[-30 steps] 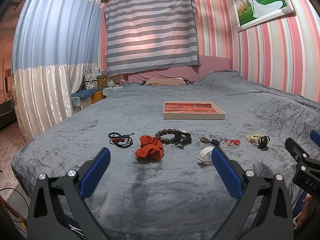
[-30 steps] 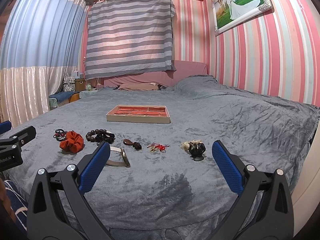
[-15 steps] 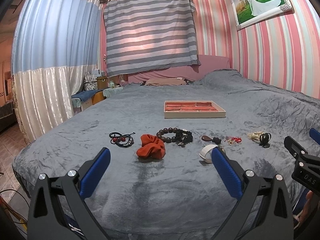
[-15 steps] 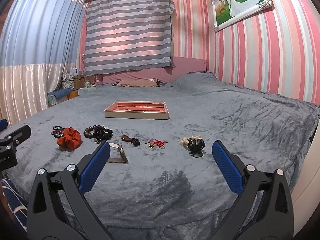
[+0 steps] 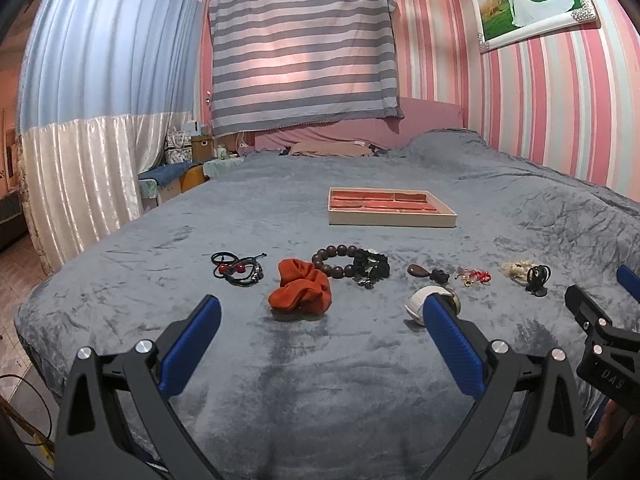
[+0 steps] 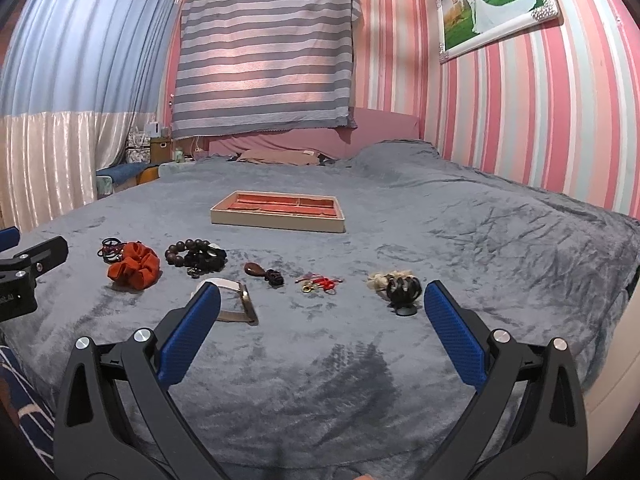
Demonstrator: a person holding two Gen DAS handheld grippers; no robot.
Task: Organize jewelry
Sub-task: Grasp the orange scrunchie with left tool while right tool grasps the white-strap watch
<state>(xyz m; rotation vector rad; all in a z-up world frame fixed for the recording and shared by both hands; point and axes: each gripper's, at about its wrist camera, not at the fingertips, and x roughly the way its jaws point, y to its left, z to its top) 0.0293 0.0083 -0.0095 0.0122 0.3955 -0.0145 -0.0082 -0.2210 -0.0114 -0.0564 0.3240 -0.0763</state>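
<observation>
Left gripper: jaws apart, empty.
Right gripper: jaws apart, empty.
Jewelry: row on grey plush blanket, short of red-lined compartment tray.
Risk: tangled black-and-red cords, probably several, may snag together.

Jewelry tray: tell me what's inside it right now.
The jewelry tray shows only red-lined compartments with dividers; no jewelry is visible in them. Its near wall hides the front strip of the floor, so something flat there would go unseen.

I am facing a grey bedspread, a striped window cloth, a wedding photo hanging right, curtains hanging left.
</observation>
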